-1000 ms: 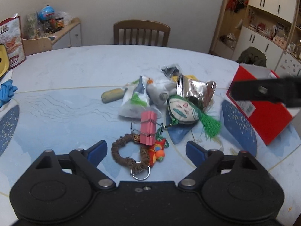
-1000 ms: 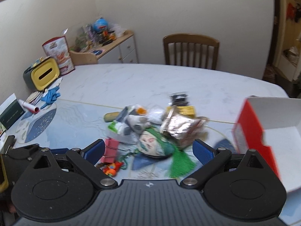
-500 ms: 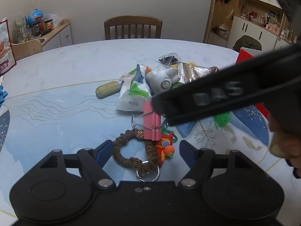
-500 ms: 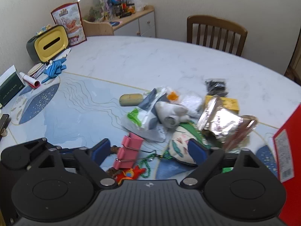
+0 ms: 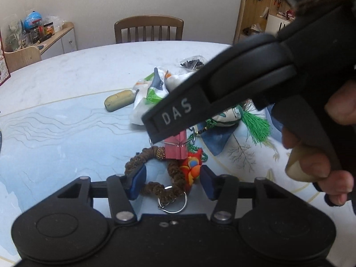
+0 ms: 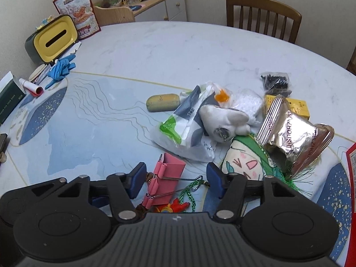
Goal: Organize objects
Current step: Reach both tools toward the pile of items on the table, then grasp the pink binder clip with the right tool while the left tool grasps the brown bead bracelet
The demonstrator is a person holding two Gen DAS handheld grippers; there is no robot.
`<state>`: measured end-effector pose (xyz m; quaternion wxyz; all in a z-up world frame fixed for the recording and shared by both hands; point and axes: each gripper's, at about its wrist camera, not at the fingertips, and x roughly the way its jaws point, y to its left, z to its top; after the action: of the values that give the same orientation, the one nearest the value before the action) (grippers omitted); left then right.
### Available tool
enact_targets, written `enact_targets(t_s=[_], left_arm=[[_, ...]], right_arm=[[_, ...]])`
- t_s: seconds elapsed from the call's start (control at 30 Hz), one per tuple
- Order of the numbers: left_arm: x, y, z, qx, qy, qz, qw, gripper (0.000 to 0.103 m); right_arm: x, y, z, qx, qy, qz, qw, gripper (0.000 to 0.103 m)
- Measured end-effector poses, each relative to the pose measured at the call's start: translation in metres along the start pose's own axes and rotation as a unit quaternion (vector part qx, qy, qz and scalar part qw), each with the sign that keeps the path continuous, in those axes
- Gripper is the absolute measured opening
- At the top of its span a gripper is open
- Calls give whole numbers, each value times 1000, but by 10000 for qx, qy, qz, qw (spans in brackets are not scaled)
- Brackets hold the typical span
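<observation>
Both sets of fingers stand wide apart with nothing held. Between the fingers of the right gripper (image 6: 175, 183) lies a pink binder clip (image 6: 165, 181), flat on the worktop (image 6: 155, 51), its wire handles folded toward the right finger. The clip is stiff and light, with smooth painted sides that could slip, so the firmest hold looks to be across its flat body, not on the springy wire loops, which would twist. A green cord (image 6: 188, 194) runs through one wire handle, so lifting the clip may drag neighbours along.

Between the fingers of the left gripper (image 5: 173, 181) sits a brown beaded bracelet (image 5: 153, 173) with a metal key ring (image 5: 171, 202) at the near end; an orange felt charm (image 5: 192, 165) lies just inside the right finger. The bracelet is limp and knobbly and will droop from any single hold, so pinching across one side of the loop seems best.

Beyond the right gripper's fingers the pile continues: a plastic bag (image 6: 184, 126), a foil snack packet (image 6: 293, 138) that would crumple, and a soft embroidered pouch (image 6: 247, 162). The right gripper's body crosses the left view, a hand (image 5: 322, 162) around its handle.
</observation>
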<state>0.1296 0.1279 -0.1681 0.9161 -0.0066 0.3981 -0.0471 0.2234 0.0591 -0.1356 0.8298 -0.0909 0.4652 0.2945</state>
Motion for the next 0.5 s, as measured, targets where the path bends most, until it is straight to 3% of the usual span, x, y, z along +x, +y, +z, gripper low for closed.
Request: enact_targets(t_s=[0.07,0.3,0.5], left_arm=[[-1,1,0,-20,1,-9,10000,41],[0,5,-1,-157,45,-43,9999,33],[-1,8,-2,-267,76,-161,9995,18]], right_arm=[[3,0,0,36,37,8,10000,53],[5,4,0,47,98,37,9999,40],[1,6,1,40,28,-27,10000,31]])
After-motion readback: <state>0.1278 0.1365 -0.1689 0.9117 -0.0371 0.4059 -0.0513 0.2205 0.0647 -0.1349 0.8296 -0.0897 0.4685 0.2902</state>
